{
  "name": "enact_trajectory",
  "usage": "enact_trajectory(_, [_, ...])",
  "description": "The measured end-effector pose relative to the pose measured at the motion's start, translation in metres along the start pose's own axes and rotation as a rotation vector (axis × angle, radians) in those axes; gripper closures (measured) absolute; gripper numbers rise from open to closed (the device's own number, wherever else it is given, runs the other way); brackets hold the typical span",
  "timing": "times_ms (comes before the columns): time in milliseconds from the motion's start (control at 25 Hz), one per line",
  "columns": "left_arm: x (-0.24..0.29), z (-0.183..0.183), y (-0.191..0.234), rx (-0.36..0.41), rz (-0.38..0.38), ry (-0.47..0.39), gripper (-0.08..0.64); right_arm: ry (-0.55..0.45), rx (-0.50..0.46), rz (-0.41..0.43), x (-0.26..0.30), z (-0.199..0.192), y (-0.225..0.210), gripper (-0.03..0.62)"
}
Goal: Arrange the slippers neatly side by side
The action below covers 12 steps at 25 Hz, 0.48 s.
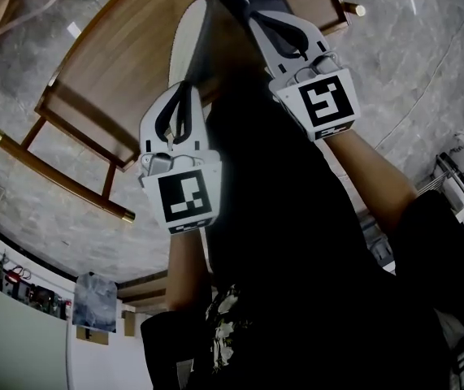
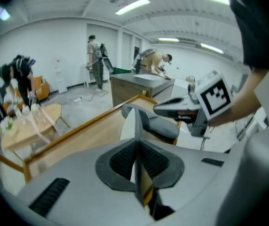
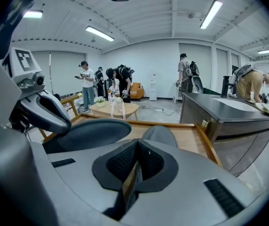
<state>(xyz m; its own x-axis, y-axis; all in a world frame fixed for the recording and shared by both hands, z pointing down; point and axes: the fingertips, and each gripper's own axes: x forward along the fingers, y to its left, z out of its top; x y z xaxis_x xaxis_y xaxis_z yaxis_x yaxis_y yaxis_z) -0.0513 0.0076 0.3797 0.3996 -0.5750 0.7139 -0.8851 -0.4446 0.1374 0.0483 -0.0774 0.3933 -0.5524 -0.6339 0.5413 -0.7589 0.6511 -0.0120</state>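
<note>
Repositioning step. Left tool (image 1: 181,96) clamped on slipper (image 1: 187,35), edge-up over surface (image 1: 118,71), at its 12 o'clock. Right tool (image 3: 135,147) jaws together; second slipper (image 3: 158,134) just beyond. Next: likely lay slipper flat beside it.

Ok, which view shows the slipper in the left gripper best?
The right gripper view: the slipper shows its broad grey face there, next to the left gripper. The left gripper view has it edge-on between the shut jaws, pale sole on the left. The head view catches only a strip of pale sole.
</note>
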Motion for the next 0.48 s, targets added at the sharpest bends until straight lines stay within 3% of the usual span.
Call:
enact_trajectory(80, [-0.006, 0.010, 0.005, -0.176, -0.049, -0.069, 0.540, -0.002, -0.001, -0.001, -0.001, 0.002, 0.001, 0.594])
enact_trajectory(160, [-0.009, 0.018, 0.011, -0.287, -0.079, -0.129, 0.541, 0.000, -0.004, -0.003, 0.000, 0.003, 0.001, 0.594])
enact_trajectory(360, [-0.006, 0.016, 0.020, -0.388, -0.062, -0.191, 0.541, 0.023, -0.018, -0.022, -0.003, 0.007, -0.004, 0.594])
enact_trajectory(480, [0.002, 0.032, 0.012, -0.425, -0.115, -0.247, 0.541, 0.032, -0.016, -0.018, -0.005, 0.009, -0.005, 0.594])
